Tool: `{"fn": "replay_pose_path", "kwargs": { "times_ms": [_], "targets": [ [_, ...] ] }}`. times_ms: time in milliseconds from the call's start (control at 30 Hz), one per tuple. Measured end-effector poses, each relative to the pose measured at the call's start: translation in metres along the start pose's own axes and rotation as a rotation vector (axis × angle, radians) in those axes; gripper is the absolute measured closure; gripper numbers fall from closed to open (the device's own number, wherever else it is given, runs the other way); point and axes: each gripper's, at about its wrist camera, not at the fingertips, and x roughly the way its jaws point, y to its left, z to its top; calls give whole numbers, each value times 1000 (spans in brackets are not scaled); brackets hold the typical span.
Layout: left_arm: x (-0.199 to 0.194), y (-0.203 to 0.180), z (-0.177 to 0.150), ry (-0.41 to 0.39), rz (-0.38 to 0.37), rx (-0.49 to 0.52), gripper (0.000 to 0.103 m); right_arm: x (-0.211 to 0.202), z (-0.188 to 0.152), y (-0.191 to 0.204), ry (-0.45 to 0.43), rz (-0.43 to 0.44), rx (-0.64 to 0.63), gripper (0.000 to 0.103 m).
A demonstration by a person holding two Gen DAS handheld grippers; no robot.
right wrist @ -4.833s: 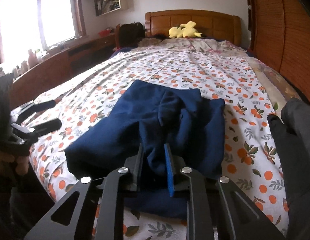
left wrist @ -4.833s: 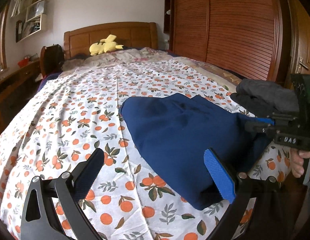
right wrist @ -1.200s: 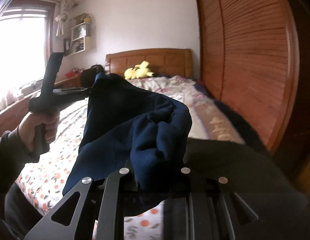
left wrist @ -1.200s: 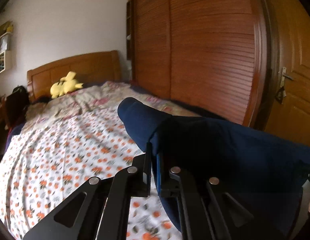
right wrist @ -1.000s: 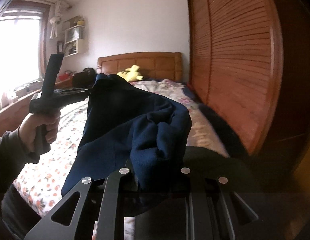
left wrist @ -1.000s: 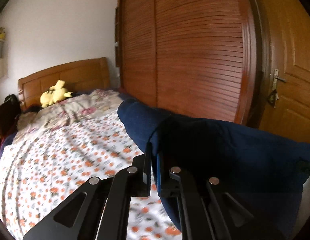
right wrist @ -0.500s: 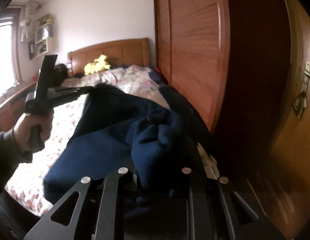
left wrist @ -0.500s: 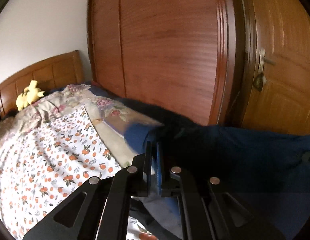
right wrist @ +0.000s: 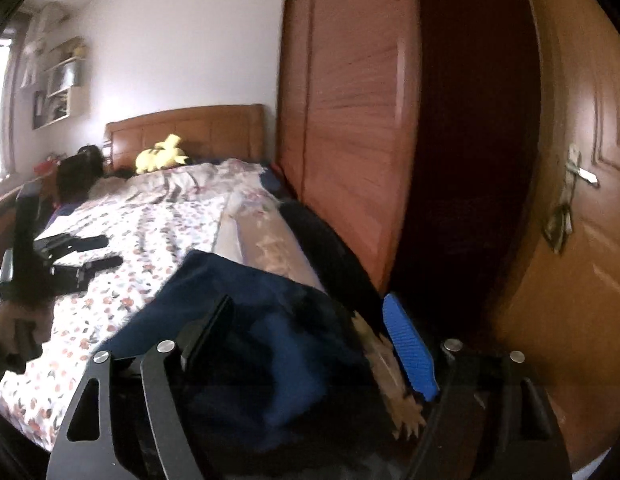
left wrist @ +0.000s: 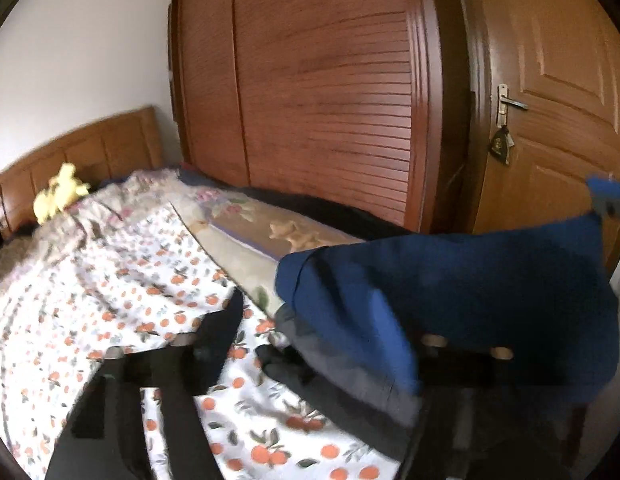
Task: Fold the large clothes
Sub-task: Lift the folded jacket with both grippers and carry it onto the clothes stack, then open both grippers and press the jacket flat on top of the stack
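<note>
The folded navy blue garment point(left wrist: 450, 300) lies on a pile of dark grey clothes point(left wrist: 350, 380) at the bed's right edge. My left gripper point(left wrist: 322, 320) is opening; its left finger point(left wrist: 226, 328) stands off the cloth, and the garment's edge hides the right one. In the right wrist view the blue garment point(right wrist: 250, 340) sags between the widely parted fingers of my right gripper point(right wrist: 308, 308), which is also opening. The blue pad point(right wrist: 408, 352) is clear of the cloth. The left gripper point(right wrist: 94, 254) appears there at the left, held by a hand point(right wrist: 10, 320), with nothing between its fingers.
The bed has an orange-print sheet point(left wrist: 110, 300), a wooden headboard point(right wrist: 190, 132) and a yellow plush toy point(right wrist: 162, 156). A louvred wooden wardrobe point(left wrist: 330, 100) runs along the bed's right side, and a door point(left wrist: 550, 120) with a handle stands beyond it. More dark clothes point(right wrist: 330, 256) line that edge.
Both grippers went from shut on the lifted blue garment to open. The garment was carried right and sank onto the dark clothes pile. The left gripper has drawn away to the left.
</note>
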Motion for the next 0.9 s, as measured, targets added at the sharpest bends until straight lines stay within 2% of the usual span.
{"fn": "replay_pose_path", "kwargs": {
  "times_ms": [33,100,167,433,567,700,800,900],
  "targets": [
    [-6,0,-5,-5,7,10,27,3,3,7,0,12,-13,31],
    [-20,3,-17,-12,11,9,7,10,5,23,6,20,-41,31],
    [-35,6,-26,-27,-10,-11,2,20,5,33,17,32,-50,31],
    [-81,9,-58,-36,3,-7,2,45,-8,33,90,6,-22,31],
    [-95,10,-71,-13,7,-17,2,56,-31,14,161,23,59,31],
    [-104,13,-80,-4,14,-39,2,68,-64,15,241,-7,43,31],
    [-109,13,-85,-3,12,-48,2,59,-70,13,230,-16,55,34],
    [-110,6,-86,-3,4,-47,2,39,-59,17,182,-52,34,42]
  ]
}}
